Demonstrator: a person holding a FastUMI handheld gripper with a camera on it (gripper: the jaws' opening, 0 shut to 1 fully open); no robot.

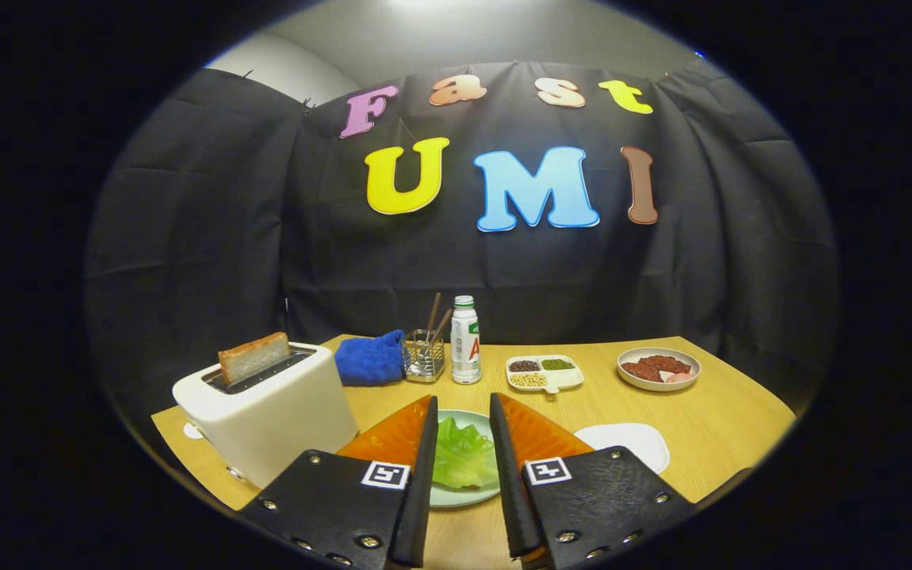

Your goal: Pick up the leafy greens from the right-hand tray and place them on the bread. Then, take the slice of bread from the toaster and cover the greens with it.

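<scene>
Gripper: fingers spread apart, holding nothing, poised above the wooden table. Between the fingers, leafy greens lie on a pale green plate. Toaster stands left of the fingers, a bread slice protruding from its slot. A white tray sits just right of the fingers.

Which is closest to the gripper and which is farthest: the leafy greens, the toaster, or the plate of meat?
1. Leafy greens: between the open gripper's jaws.
2. Toaster: just left, bread slice sticking up.
3. Plate of meat: far right, near the cloth wall.
</scene>
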